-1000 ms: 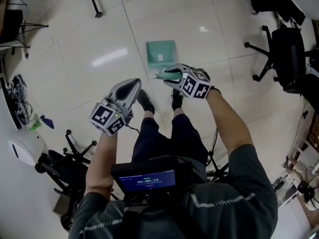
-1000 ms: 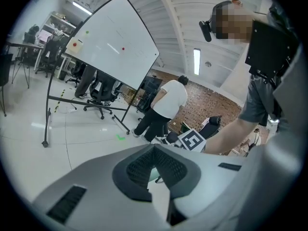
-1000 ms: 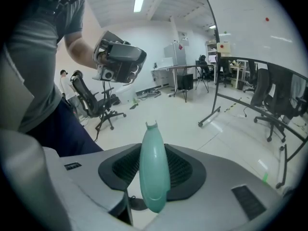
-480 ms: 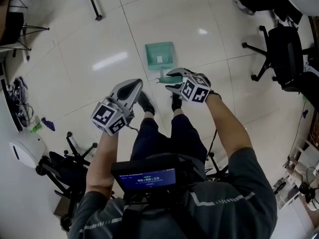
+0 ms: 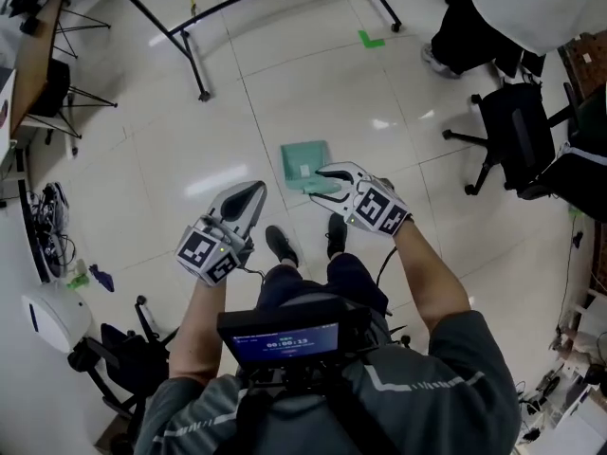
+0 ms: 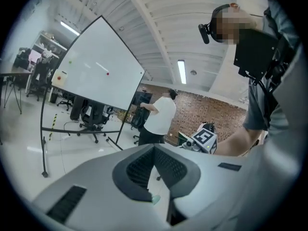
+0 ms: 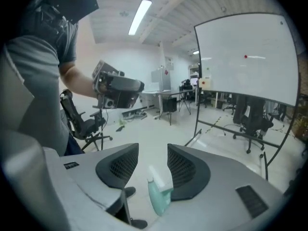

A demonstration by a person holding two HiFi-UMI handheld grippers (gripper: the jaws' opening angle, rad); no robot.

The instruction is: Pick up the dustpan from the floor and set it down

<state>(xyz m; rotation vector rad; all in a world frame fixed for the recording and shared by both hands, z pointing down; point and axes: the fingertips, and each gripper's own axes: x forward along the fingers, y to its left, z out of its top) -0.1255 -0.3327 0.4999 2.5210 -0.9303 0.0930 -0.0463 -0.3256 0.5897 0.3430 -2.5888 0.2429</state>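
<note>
Right gripper [image 5: 322, 183]: jaws have just been opening and now stand wide apart with nothing pinched. Left gripper [image 5: 254, 192]: closed, empty. Both hands are higher than a second ago; the left points near level, the right tilts down. Dustpan [image 5: 303, 162] lies flat on the floor [image 5: 190, 140] just past the shoes [image 5: 281, 246], seen through the right gap, well below. Judged: released, set-down done.

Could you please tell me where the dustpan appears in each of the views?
Head view: dustpan on the floor at centre, just beyond the right gripper.
Left gripper view: only a teal sliver between the jaws, probably it.
Right gripper view: low centre, seen through the gap of its just-opened jaws, untouched.
Shared landmark: the whiteboard stand.
</note>
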